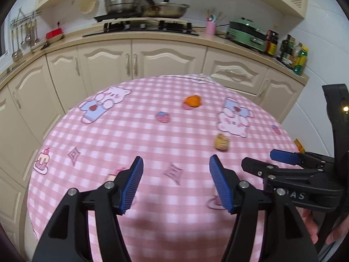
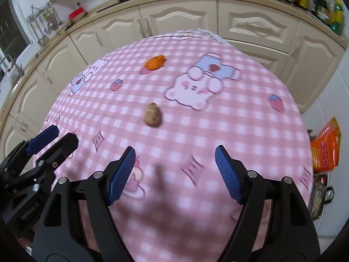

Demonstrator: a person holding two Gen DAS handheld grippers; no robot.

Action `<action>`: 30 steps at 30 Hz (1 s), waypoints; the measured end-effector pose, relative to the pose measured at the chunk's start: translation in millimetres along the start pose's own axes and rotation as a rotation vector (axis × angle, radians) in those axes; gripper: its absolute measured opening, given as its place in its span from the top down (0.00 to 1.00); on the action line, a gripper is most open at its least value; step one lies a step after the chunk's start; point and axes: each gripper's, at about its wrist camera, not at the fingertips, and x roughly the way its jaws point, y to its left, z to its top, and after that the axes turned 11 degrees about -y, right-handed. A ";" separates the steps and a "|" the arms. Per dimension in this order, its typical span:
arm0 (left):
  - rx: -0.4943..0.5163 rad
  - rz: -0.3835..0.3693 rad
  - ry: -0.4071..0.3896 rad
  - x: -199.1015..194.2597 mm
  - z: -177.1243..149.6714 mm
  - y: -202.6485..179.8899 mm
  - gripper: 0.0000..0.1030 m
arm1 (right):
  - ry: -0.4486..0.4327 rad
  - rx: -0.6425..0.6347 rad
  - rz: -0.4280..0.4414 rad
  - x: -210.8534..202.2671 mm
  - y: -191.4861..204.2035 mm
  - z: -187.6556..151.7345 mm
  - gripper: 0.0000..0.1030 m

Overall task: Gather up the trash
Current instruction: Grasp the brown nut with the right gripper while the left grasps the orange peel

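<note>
Two bits of trash lie on the round table with the pink checked cloth (image 1: 152,152). An orange crumpled scrap (image 1: 192,101) (image 2: 155,62) sits towards the far side. A tan crumpled ball (image 1: 222,142) (image 2: 152,115) lies nearer. My left gripper (image 1: 176,182) is open over the near part of the cloth, nothing between its blue pads; the tan ball is ahead and to its right. My right gripper (image 2: 174,171) is open too, empty, with the tan ball ahead of it, slightly left. Each gripper shows in the other's view, the right gripper (image 1: 264,159) at the right, the left gripper (image 2: 56,136) at the left.
Cream kitchen cabinets (image 1: 141,61) curve behind the table, with a stove and pots (image 1: 144,6), a green appliance (image 1: 248,32) and bottles (image 1: 292,52) on the counter. An orange bag (image 2: 325,148) stands on the floor right of the table. A hand (image 1: 322,229) holds the right gripper.
</note>
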 end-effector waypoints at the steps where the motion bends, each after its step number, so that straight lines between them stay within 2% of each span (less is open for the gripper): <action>1: -0.007 0.003 0.004 2.1 1.0 5.3 0.38 | 0.004 -0.011 -0.001 7.2 4.6 3.0 0.27; 6: -0.032 0.006 0.031 13.2 5.2 23.1 0.37 | 0.024 -0.039 0.006 31.2 18.5 14.0 0.29; 7: -0.033 0.003 0.037 15.6 6.1 24.0 0.37 | 0.024 -0.048 0.013 35.6 21.3 16.8 0.34; 9: -0.039 -0.011 0.053 21.9 8.2 26.6 0.36 | 0.038 -0.046 0.040 42.9 23.4 20.2 0.54; 10: -0.043 -0.020 0.064 25.5 9.4 27.5 0.36 | 0.054 -0.035 0.063 47.5 23.3 21.3 0.73; 11: -0.043 -0.027 0.070 28.0 10.1 27.9 0.36 | 0.081 -0.021 0.087 53.3 22.4 21.7 0.74; 13: -0.036 -0.037 0.080 32.8 12.7 27.9 0.36 | 0.053 -0.024 0.095 53.0 21.2 23.8 0.80; 20: -0.008 -0.122 0.102 53.6 29.0 12.8 0.35 | 0.019 0.046 0.121 43.9 0.3 30.3 0.80; 22: 0.009 -0.134 0.101 64.1 36.5 4.7 0.31 | 0.003 0.056 0.121 39.3 -7.8 36.1 0.80; 25: 0.031 -0.124 0.119 83.9 48.0 -7.5 0.28 | -0.023 0.062 0.098 34.7 -20.8 45.1 0.80; 30: 0.040 -0.157 0.156 119.9 63.7 -25.8 0.28 | -0.058 0.078 0.061 30.1 -50.7 63.3 0.80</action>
